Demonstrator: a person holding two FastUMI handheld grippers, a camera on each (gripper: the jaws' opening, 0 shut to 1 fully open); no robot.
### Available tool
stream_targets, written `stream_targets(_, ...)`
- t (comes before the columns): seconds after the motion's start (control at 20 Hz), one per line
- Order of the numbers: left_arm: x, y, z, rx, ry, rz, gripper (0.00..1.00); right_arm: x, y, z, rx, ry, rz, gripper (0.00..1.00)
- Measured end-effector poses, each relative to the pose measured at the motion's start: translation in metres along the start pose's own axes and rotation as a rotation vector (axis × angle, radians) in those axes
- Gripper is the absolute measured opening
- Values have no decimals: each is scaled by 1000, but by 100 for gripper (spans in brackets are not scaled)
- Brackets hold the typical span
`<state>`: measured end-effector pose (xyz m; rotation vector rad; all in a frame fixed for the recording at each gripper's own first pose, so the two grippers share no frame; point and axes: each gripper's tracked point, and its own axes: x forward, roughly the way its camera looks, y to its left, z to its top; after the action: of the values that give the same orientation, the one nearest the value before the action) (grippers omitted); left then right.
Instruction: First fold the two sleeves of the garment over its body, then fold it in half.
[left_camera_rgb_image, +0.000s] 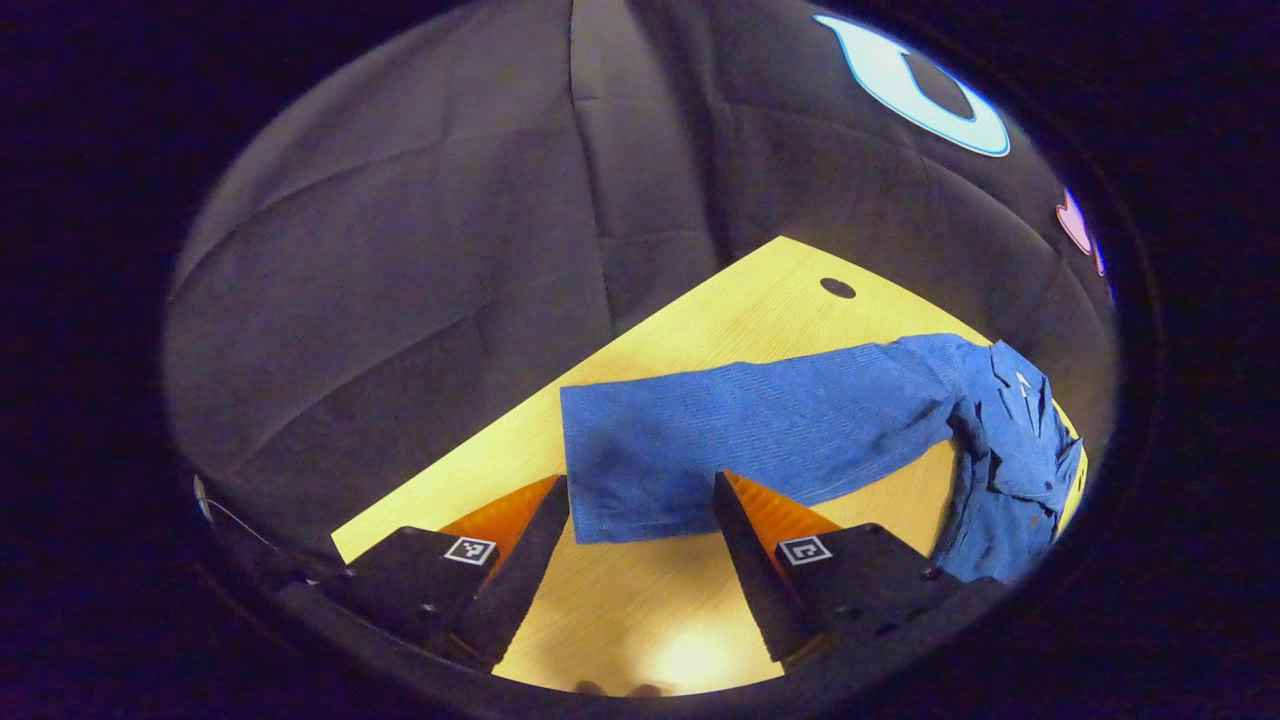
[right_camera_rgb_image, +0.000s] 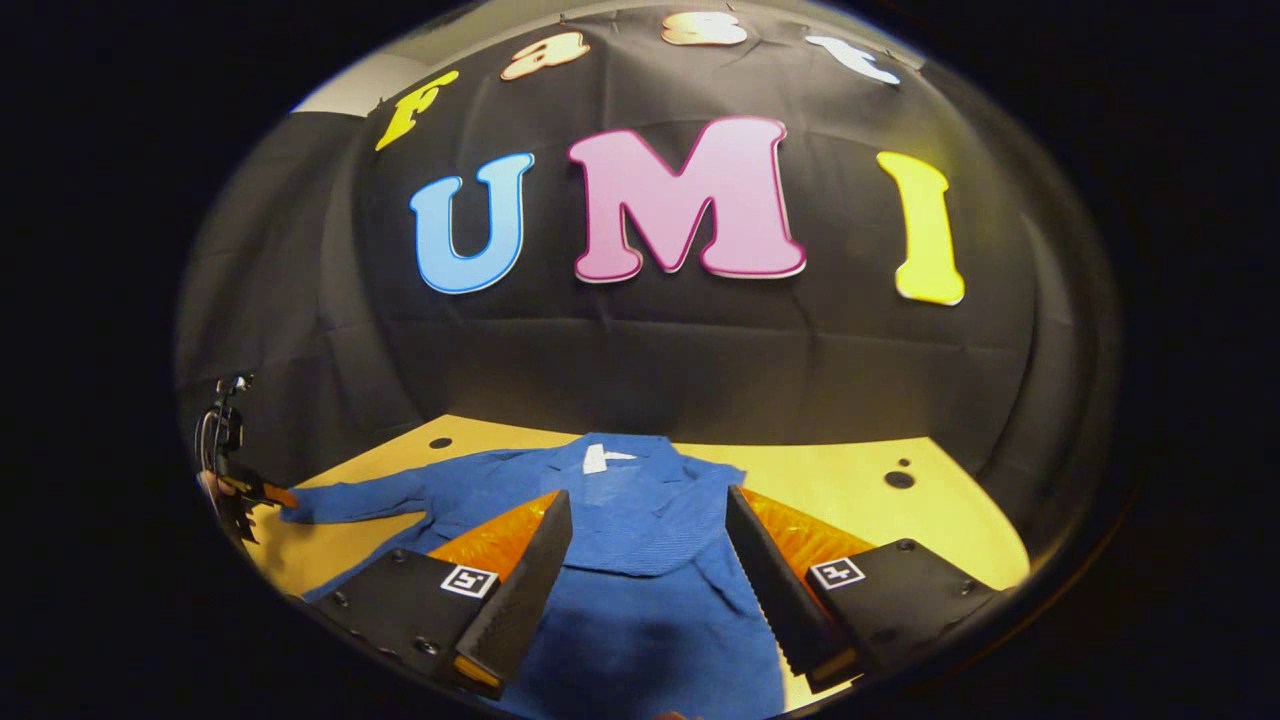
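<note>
A blue long-sleeved garment (right_camera_rgb_image: 640, 520) lies flat on the yellow wooden table (right_camera_rgb_image: 850, 490), its collar with a white label (right_camera_rgb_image: 605, 458) at the far side. One sleeve (left_camera_rgb_image: 760, 420) stretches straight out from the body. Its cuff (left_camera_rgb_image: 635, 490) lies on the table between the fingertips of my left gripper (left_camera_rgb_image: 640, 505), which is open around the cuff's end. In the right gripper view that sleeve (right_camera_rgb_image: 350, 500) runs left to the left gripper (right_camera_rgb_image: 240, 490), held by a hand. My right gripper (right_camera_rgb_image: 650, 510) hovers open over the garment's body, holding nothing.
The table has small round holes (left_camera_rgb_image: 837, 288) (right_camera_rgb_image: 898, 479) near its far edge. Black cloth walls close in behind and beside it. Bare tabletop (left_camera_rgb_image: 650, 610) lies in front of the cuff and right of the garment.
</note>
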<state>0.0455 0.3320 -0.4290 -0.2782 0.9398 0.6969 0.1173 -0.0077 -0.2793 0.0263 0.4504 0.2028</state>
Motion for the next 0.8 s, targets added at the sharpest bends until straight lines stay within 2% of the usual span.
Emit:
stream_targets(0.05, 5, -1, -1, -9, 9, -17, 85, -8, -11, 2, -13, -9, -21, 97)
stream_targets(0.15, 12, 11, -11, -27, 57, 27, 86, -17, -27, -5, -44, 6, -50, 97)
stream_targets(0.2, 18, 9, -8, 6, 41, 38, 85, -20, -32, -10, -61, 24, -59, 97)
stream_targets(0.4, 21, 7, -9, 35, 60, 57, 85, -26, -33, -15, -42, 51, -43, 97)
stream_targets(0.5, 21, 8, -7, -3, 58, 47, 88, -26, -28, -24, -38, 68, -31, 97)
stream_targets(0.65, 18, 9, -5, 12, 71, 29, 85, -26, -25, -39, -16, 117, -14, 98)
stream_targets(0.7, 26, 1, -3, 15, 75, 22, 80, -25, -25, -41, -7, 123, -15, 98)
stream_targets(0.8, 36, -14, 3, 4, 51, -13, 49, -23, -27, -41, 5, 127, -20, 97)
